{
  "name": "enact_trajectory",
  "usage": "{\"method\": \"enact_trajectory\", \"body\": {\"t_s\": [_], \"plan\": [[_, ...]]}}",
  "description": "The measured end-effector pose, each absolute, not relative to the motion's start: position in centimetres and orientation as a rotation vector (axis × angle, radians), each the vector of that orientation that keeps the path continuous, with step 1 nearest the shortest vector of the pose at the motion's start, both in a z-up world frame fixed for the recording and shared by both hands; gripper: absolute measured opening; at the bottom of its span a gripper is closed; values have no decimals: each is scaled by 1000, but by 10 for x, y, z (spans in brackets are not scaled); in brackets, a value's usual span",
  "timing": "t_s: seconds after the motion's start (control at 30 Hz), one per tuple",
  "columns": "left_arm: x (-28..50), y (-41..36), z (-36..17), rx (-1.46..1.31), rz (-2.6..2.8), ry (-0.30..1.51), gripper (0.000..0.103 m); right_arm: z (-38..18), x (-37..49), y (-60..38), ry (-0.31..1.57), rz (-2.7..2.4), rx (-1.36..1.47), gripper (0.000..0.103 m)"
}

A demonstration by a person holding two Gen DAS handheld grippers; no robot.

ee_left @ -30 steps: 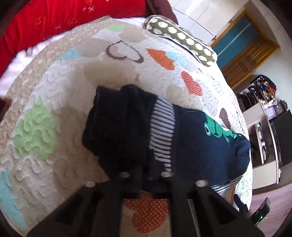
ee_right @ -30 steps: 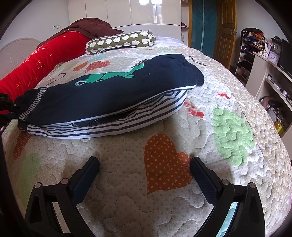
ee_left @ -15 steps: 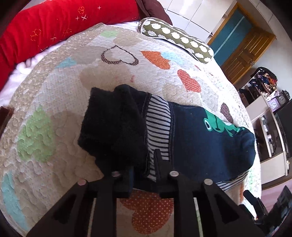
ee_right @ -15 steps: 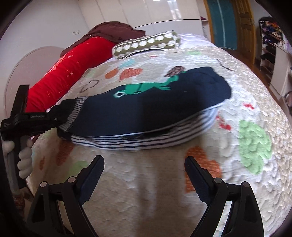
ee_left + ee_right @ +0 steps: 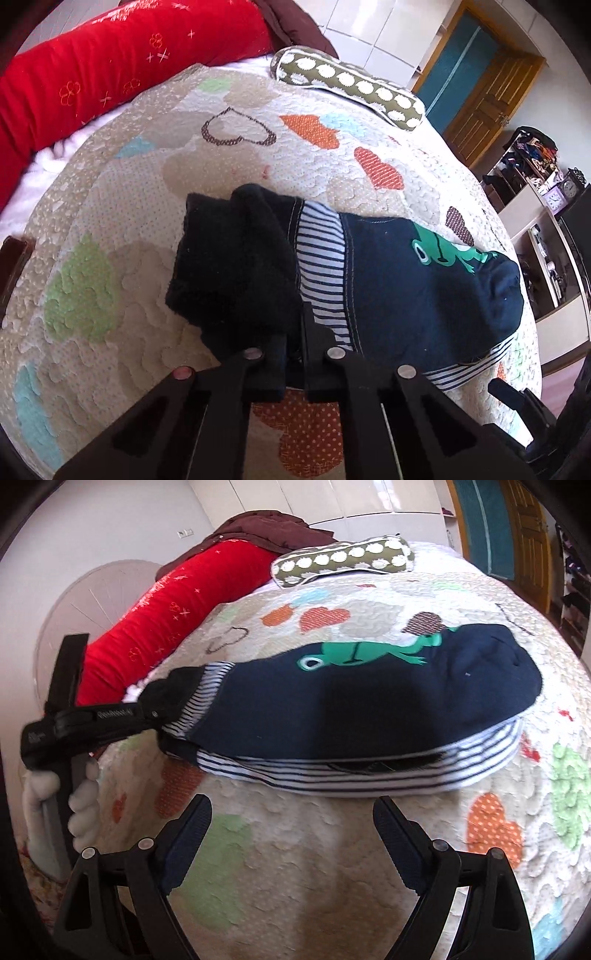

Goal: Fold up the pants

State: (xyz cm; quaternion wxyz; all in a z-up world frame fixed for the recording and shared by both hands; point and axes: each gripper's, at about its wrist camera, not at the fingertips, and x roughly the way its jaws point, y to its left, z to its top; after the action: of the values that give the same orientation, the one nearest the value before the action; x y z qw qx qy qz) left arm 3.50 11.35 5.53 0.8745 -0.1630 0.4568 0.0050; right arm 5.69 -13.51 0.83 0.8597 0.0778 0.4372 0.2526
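Navy pants [image 5: 413, 295] with a green frog print, a striped lining and a black fleecy waistband end lie folded on the quilted bed. My left gripper [image 5: 295, 354] is shut on the waistband end and lifts it slightly. In the right wrist view the pants [image 5: 369, 701] lie across the middle, and the left gripper [image 5: 147, 712] grips their left end. My right gripper [image 5: 291, 812] is open and empty, just short of the pants' striped near edge.
The bed has a heart-patterned quilt [image 5: 129, 206]. A red bolster [image 5: 92, 81] and a green spotted pillow [image 5: 351, 85] lie at the far side. A shelf unit [image 5: 546, 229] and wooden door [image 5: 484, 103] stand to the right of the bed.
The right gripper has pulled back and up from the quilt, staying open. The left gripper keeps its hold on the waistband end and has shifted slightly.
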Motion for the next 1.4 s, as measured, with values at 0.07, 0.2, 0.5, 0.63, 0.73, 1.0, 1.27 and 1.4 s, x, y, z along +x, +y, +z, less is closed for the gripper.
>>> {"method": "enact_trajectory", "body": {"t_s": [0.07, 0.2, 0.5, 0.63, 0.73, 1.0, 1.27, 1.4], "plan": [[33, 112, 59, -325, 10, 935, 5, 11, 61, -128, 927, 589, 221, 93], [29, 111, 67, -334, -2, 912, 5, 12, 73, -117, 971, 735, 409, 93], [24, 121, 82, -460, -65, 898, 5, -13, 112, -91, 1065, 842, 737, 93], [20, 121, 86, -460, -76, 891, 5, -14, 123, -113, 1052, 744, 759, 91], [17, 123, 88, -478, -88, 886, 5, -16, 122, -144, 1053, 677, 801, 91], [19, 118, 97, -491, -84, 876, 5, -25, 100, -112, 1130, 949, 1068, 91], [13, 122, 111, -485, -86, 850, 5, -28, 127, -132, 1090, 751, 1005, 85], [13, 127, 110, -491, -80, 848, 5, 2, 123, -186, 971, 560, 889, 73]]}}
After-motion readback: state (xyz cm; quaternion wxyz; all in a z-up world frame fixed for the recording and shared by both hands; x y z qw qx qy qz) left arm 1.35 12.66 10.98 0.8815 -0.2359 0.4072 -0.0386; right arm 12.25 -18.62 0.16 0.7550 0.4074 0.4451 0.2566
